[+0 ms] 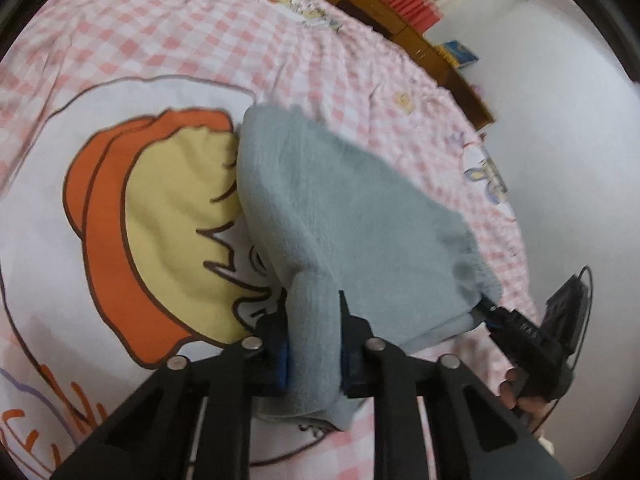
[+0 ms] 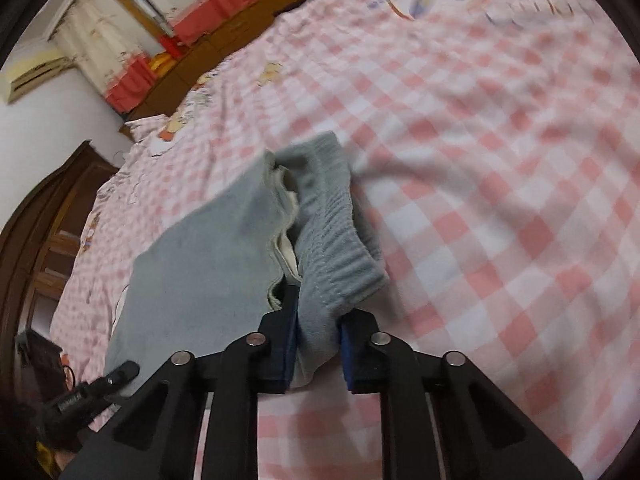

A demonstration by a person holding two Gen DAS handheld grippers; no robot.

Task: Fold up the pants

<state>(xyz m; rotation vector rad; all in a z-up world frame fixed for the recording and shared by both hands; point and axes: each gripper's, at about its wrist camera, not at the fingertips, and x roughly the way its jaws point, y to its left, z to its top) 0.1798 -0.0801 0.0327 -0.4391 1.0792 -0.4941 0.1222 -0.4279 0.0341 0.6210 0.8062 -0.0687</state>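
Note:
Grey-blue fleece pants (image 1: 340, 216) lie bunched on a pink checked bed sheet (image 1: 160, 40). My left gripper (image 1: 314, 344) is shut on a thick fold of the pants' fabric. My right gripper (image 2: 318, 344) is shut on the ribbed elastic waistband (image 2: 340, 240), whose cream lining shows. The right gripper also shows in the left wrist view (image 1: 520, 332), holding the pants' far corner. The left gripper shows at the lower left of the right wrist view (image 2: 92, 392). The pants (image 2: 208, 264) hang a little between the two grippers.
The sheet carries a large cartoon print with an orange hat (image 1: 108, 216). A brown wooden headboard (image 1: 404, 28) and red curtains (image 2: 224, 4) stand behind the bed. A dark wooden cabinet (image 2: 36, 232) is at the left. A white wall (image 1: 560, 120) is at the right.

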